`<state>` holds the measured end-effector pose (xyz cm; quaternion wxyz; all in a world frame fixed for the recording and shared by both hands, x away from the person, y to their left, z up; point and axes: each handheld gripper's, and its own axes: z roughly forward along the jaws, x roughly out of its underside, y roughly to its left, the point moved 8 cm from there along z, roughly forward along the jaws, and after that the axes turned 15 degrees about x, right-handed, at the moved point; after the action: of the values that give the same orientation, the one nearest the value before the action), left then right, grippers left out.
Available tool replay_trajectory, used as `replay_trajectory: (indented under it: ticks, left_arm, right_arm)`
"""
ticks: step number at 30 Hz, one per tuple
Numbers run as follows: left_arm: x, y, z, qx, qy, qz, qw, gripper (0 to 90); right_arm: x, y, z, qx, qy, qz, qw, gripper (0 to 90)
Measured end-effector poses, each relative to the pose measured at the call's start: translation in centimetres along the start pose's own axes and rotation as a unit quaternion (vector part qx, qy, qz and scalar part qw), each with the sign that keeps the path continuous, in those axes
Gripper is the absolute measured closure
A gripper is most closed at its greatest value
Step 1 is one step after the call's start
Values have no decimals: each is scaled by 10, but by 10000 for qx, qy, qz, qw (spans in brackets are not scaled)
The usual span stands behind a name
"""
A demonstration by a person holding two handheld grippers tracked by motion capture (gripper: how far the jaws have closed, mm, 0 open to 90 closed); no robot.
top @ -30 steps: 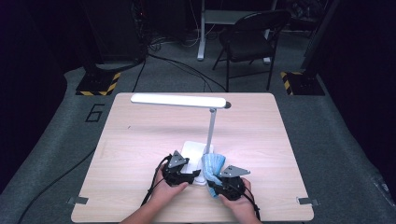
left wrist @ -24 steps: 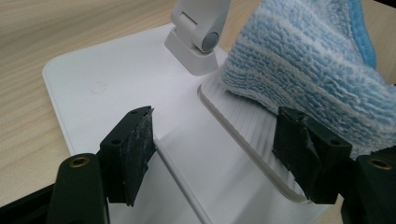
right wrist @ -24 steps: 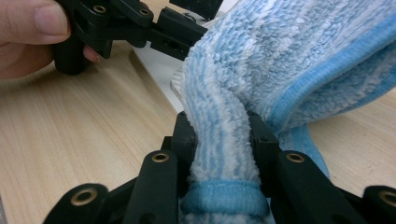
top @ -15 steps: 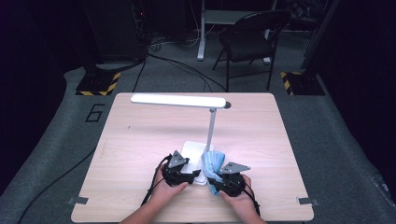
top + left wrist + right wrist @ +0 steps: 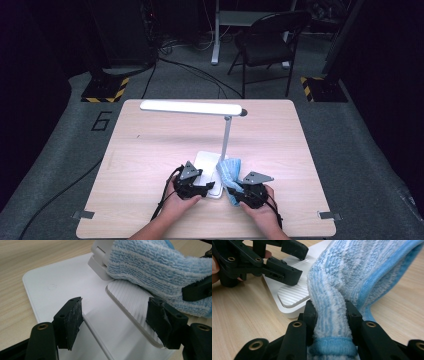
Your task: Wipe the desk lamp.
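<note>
The right gripper pinches a blue cloth beside the lamp base; the left gripper hovers wide apart over the base.

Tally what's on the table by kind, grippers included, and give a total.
Desk lamp: 1
Blue cloth: 1
Grippers, left gripper and right gripper: 2
Total: 4
</note>
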<state>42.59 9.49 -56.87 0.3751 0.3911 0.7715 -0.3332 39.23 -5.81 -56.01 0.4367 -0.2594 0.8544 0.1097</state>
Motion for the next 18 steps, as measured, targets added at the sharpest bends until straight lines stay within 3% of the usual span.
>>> replay_trajectory:
  ticks: [9,15,16,18]
  left_arm:
    - [0,0,0,-5,1,9,10000,290]
    - [0,0,0,-4,0,18,10000,290]
    - [0,0,0,-4,-1,18,10000,290]
    - [0,0,0,-2,0,17,10000,290]
  right_arm:
    - [-4,-9,-8,81,-171,50,9998,678]
    - [-5,-19,-8,370,-130,-32,9992,681]
    - [-5,-21,-10,409,-115,92,9991,681]
    - [-7,-28,-10,476,-105,120,9987,681]
